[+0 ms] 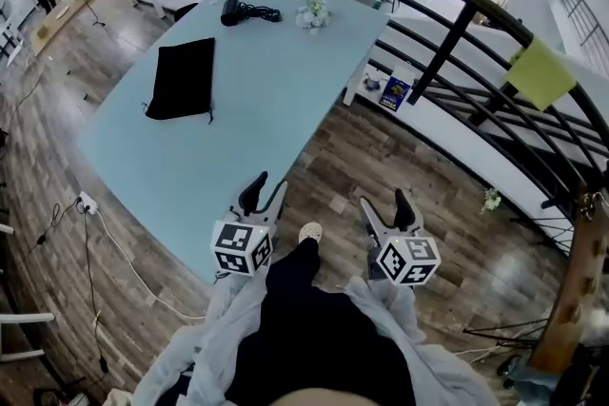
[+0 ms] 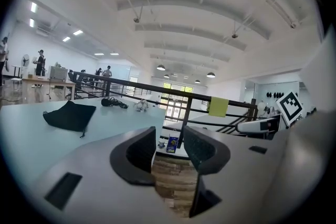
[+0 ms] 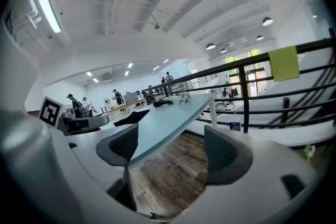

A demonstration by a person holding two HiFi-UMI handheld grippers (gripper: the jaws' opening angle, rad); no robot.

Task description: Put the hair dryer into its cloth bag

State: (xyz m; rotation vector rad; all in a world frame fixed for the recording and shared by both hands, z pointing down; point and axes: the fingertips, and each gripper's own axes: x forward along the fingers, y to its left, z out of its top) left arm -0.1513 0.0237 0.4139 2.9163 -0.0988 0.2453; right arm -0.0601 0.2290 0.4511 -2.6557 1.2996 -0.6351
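Open, empty left gripper (image 1: 266,191) and right gripper (image 1: 385,203) face the table (image 1: 271,95).

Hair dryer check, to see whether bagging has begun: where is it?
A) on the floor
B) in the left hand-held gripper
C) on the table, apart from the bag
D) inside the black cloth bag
C: the hair dryer lies with its cord at the far end of the table, clear of the flat cloth bag.
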